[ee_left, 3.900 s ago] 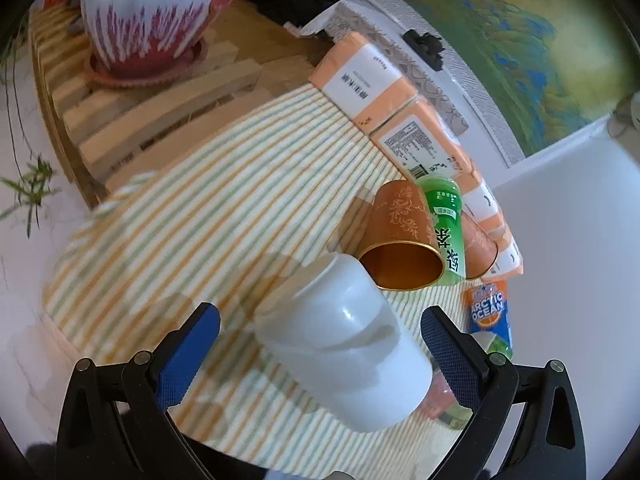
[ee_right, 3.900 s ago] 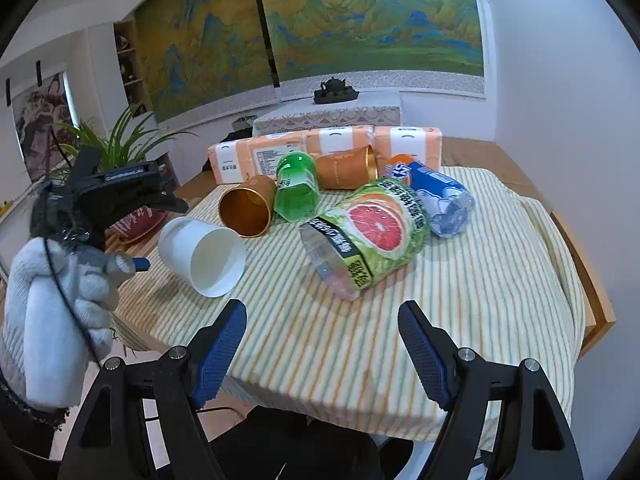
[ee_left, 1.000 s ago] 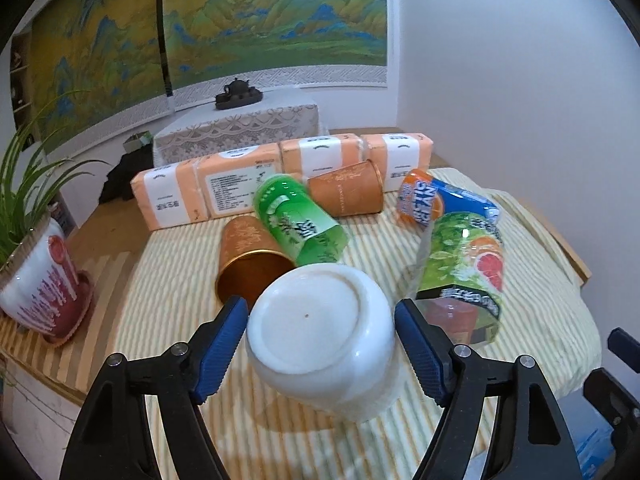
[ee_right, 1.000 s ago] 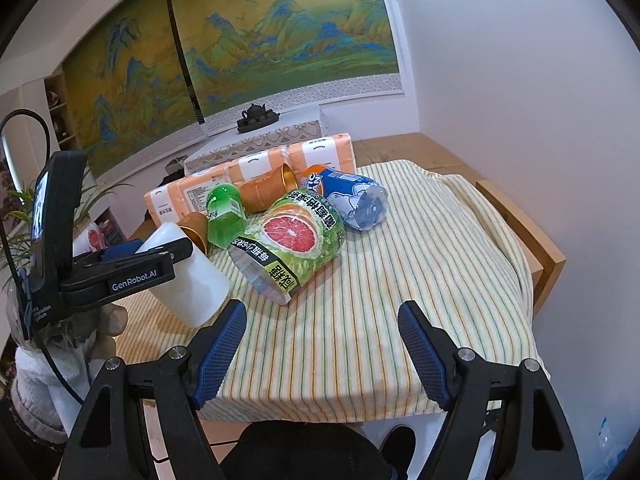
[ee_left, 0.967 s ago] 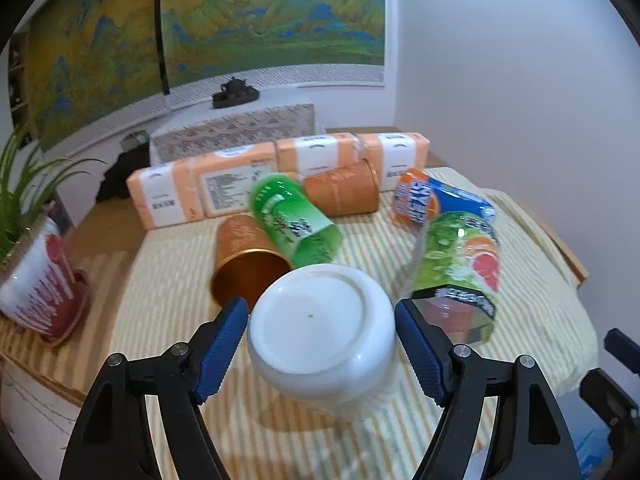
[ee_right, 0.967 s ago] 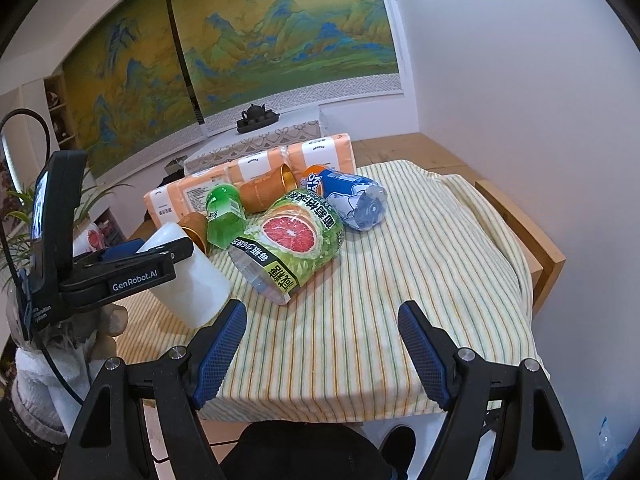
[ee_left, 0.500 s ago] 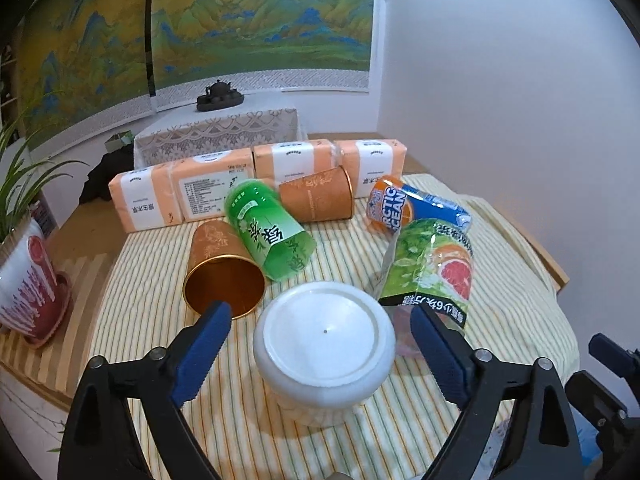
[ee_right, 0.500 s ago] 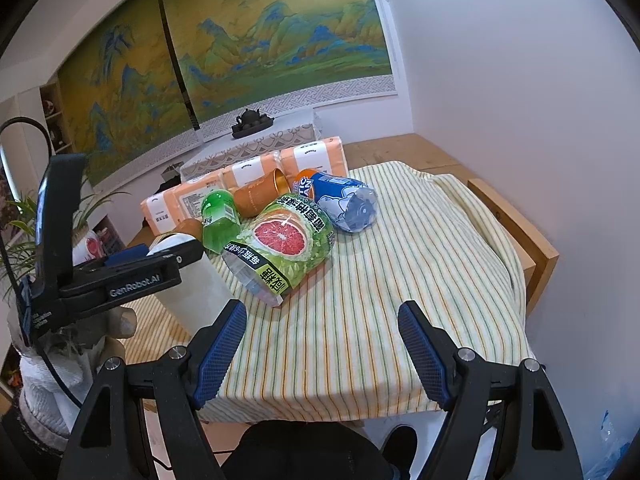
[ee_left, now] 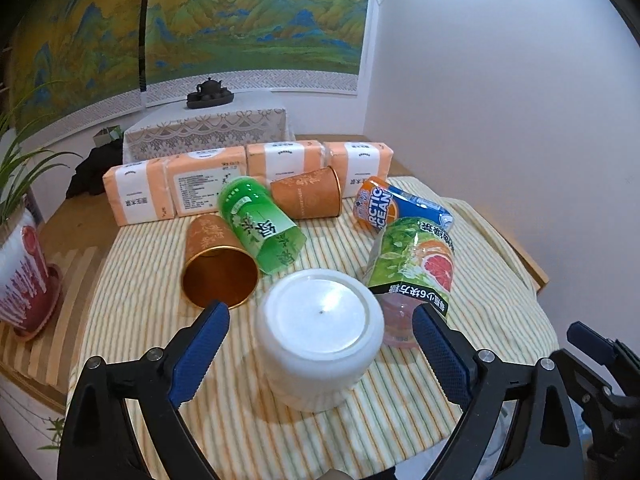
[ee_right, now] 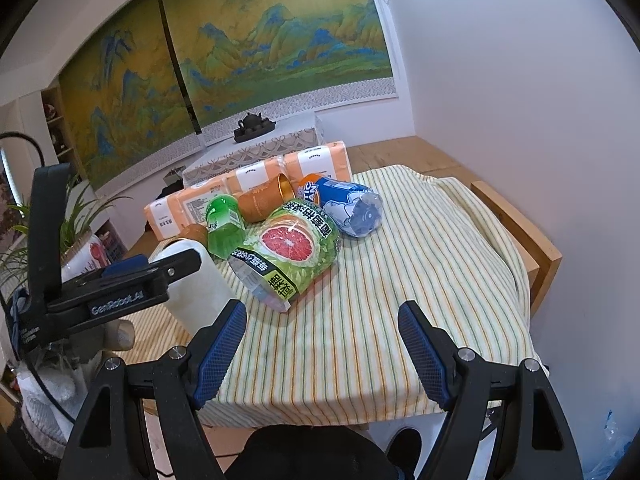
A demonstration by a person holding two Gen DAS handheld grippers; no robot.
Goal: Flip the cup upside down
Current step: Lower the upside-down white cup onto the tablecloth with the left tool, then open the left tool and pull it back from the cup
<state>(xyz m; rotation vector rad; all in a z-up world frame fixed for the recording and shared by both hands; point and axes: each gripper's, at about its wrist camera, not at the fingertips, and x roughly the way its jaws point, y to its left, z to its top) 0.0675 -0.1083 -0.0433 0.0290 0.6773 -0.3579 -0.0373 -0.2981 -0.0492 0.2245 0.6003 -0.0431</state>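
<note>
I see the smooth white cylindrical plastic cup (ee_left: 320,334) standing mouth-down on the ribbed yellow-and-green striped tablecloth (ee_left: 140,320), its flat round base facing up with a tiny dark speck at the centre. My left gripper (ee_left: 320,354) is spread wide, its textured blue pads (ee_left: 198,354) clear of the cup wall on both sides. My right gripper (ee_right: 320,354) is also spread, holding nothing above the near edge of the cloth. Just behind the cup lie a glossy grapefruit-label bottle (ee_left: 414,268), a copper-coloured paper cup on its side (ee_left: 218,266) and a green-label bottle (ee_left: 260,228). From the right wrist view, the left gripper's black finger covers part of the white cup, and its rim on the cloth is hard to make out.
</note>
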